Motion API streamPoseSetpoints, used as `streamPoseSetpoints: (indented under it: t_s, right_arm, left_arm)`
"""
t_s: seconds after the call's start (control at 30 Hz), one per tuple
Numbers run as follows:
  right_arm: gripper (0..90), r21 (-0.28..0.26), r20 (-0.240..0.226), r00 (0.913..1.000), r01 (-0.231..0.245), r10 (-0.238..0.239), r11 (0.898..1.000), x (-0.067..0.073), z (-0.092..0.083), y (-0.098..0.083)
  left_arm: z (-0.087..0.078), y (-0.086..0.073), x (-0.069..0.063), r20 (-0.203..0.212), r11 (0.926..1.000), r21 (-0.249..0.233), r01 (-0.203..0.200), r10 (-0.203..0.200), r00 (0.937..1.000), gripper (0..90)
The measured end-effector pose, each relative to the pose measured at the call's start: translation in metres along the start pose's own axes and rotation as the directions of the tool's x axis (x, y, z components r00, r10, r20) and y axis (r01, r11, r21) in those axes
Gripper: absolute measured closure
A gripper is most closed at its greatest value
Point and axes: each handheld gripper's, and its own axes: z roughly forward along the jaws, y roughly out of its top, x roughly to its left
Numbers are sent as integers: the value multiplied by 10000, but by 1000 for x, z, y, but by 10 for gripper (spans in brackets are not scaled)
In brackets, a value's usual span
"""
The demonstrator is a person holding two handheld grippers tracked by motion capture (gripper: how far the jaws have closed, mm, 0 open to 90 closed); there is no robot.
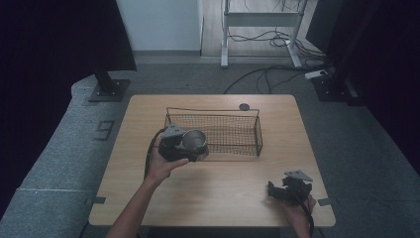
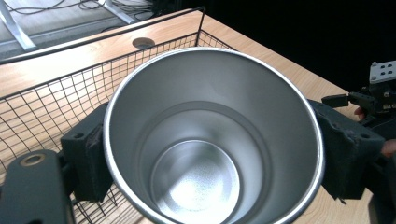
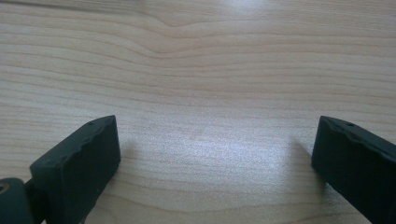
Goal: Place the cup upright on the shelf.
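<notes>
High view: a steel cup [image 1: 193, 141] is clamped between the left gripper's [image 1: 184, 148] jaws at the wire basket's [image 1: 257, 130] 8 o'clock corner, while the right gripper [image 1: 278, 190], jaws spread wide, is held over the table [image 1: 223, 193] at 5 o'clock

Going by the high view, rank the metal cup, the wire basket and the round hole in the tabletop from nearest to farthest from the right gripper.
From the right gripper, at the table's near right:
1. Metal cup, held in the left gripper, left of centre.
2. Wire basket, mid-table; its near right corner rivals the cup, so too close to call.
3. Round hole, far edge.
</notes>
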Motion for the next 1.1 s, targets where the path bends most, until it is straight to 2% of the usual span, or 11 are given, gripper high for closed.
streamPoseSetpoints:
  t_s: [0.17, 0.6, 1.1]
  right_arm:
    - [11, 3, 11, 10000, -14, 14, 10000, 0, 0, 0]
    - [11, 25, 20, 10000, -42, 42, 10000, 0, 0, 0]
    - [14, 3, 19, 10000, -11, 11, 10000, -1, 0, 0]
  left_arm:
    - [-1, 5, 1, -3, 9998, -54, -190, 190, 9998, 143]
    - [5, 16, 7, -102, 9997, -25, -245, 245, 9996, 143]
    - [14, 23, 24, -521, 10000, 98, -13, 18, 9986, 144]
